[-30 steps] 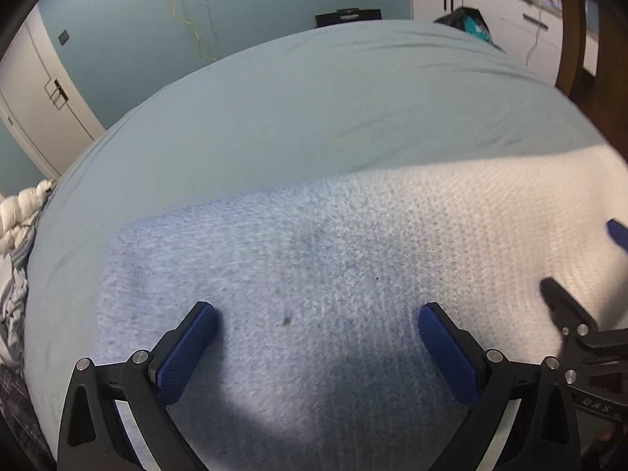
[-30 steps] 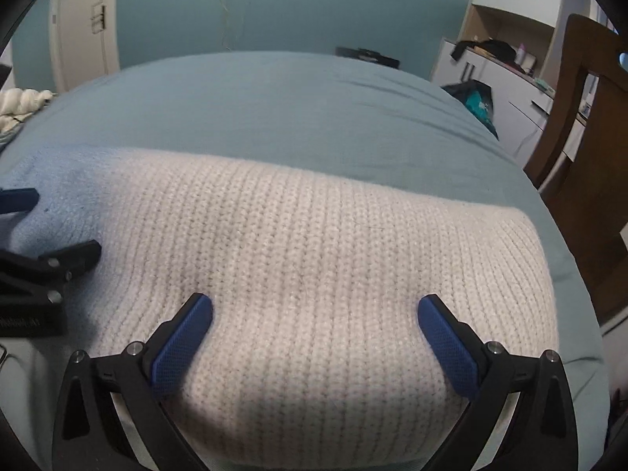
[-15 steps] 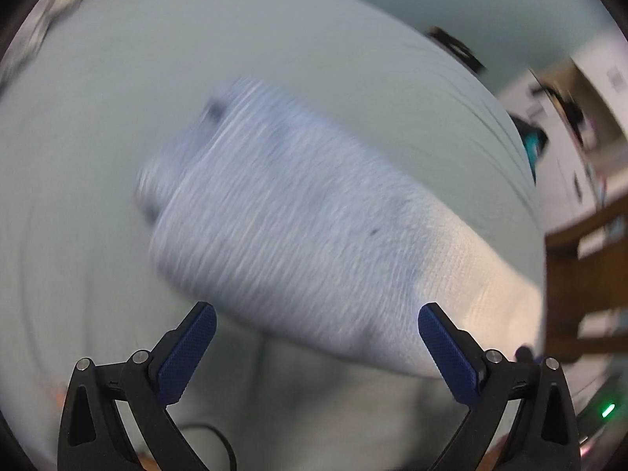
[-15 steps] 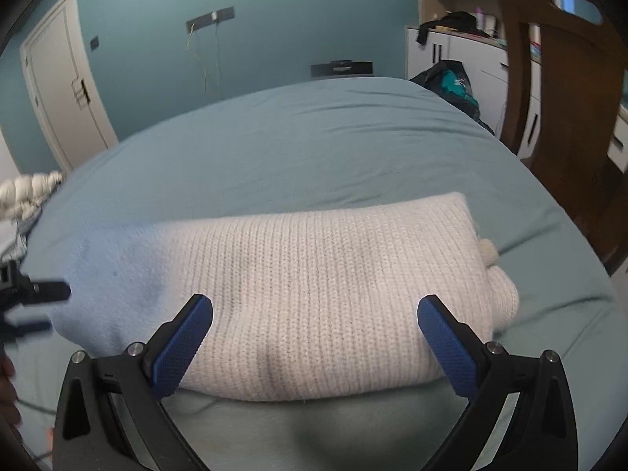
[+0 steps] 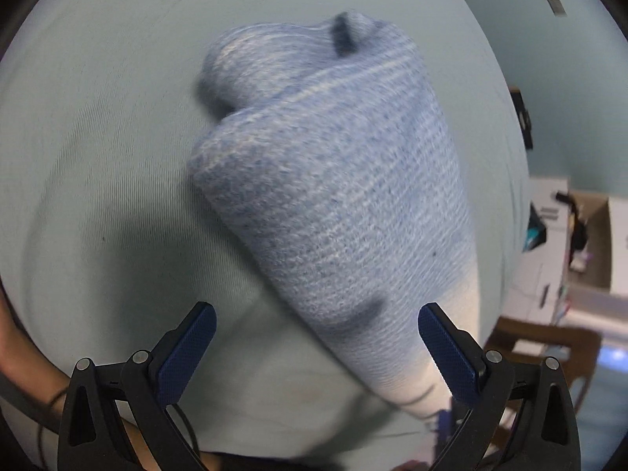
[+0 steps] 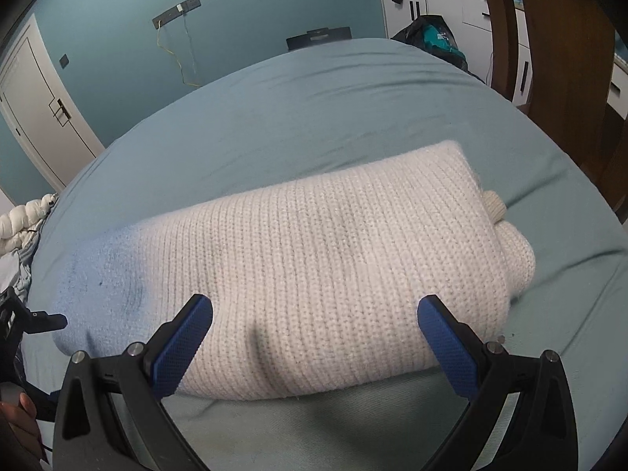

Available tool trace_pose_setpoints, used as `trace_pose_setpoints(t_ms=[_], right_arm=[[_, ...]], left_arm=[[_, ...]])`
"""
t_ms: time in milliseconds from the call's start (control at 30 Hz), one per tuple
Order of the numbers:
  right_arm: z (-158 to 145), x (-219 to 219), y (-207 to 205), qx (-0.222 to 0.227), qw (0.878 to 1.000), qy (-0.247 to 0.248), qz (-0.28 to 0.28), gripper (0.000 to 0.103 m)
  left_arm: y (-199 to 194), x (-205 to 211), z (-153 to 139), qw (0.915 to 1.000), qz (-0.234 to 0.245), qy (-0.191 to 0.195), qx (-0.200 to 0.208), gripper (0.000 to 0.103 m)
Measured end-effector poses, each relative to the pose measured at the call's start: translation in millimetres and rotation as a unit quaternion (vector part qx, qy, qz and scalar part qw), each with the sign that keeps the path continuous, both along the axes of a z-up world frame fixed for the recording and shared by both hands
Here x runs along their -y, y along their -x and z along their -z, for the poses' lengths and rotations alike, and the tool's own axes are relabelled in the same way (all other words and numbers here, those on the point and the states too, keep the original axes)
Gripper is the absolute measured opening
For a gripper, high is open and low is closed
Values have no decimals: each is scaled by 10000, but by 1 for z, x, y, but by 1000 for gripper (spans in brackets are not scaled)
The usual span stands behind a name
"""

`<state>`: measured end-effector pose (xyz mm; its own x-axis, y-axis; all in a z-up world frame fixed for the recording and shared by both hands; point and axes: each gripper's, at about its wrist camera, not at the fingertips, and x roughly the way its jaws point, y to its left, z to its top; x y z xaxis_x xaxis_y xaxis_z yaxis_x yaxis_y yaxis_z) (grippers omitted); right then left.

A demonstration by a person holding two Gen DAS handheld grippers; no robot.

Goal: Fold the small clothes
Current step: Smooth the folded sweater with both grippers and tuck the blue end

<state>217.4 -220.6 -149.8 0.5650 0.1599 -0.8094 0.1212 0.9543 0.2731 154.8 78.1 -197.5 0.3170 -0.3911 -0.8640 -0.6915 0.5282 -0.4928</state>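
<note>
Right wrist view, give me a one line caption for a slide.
Open right gripper hovers over a folded blue-to-white knit sweater lying on a teal bed.

One folded knit sweater (image 6: 314, 267) lay mid-frame on the one bed (image 6: 314, 110). Two grippers were there, the right gripper (image 6: 314, 333) low in its frame and the left gripper (image 5: 314, 337) likewise. One door (image 6: 35, 110) stood at left, one wooden chair (image 6: 549, 59) at upper right.

Sweater (image 6: 314, 274) fading blue to cream, teal bedsheet (image 6: 314, 117)
</note>
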Motion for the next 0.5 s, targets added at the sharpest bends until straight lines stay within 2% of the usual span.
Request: trace_pose_setpoints(t_ms=[100, 200, 233, 367, 433, 500], right_arm=[[-1, 0, 1, -1, 10000, 2, -4, 102], [-2, -2, 1, -9, 10000, 35, -32, 102], [-3, -3, 1, -6, 10000, 45, -41, 102], [-4, -2, 1, 44, 10000, 27, -56, 102], [-4, -3, 3, 63, 10000, 21, -42, 102], [-3, -3, 0, 32, 10000, -8, -41, 102]], left_arm=[[5, -2, 5, 9999, -95, 2, -106, 103], [6, 0, 8, 9994, -131, -225, -222, 103], [5, 2, 2, 9991, -143, -328, -218, 103], [5, 5, -19, 9926, -148, -1200, -56, 103], [6, 8, -24, 9896, -162, -1428, -10, 103], [6, 11, -22, 9898, -209, -1408, -17, 103]])
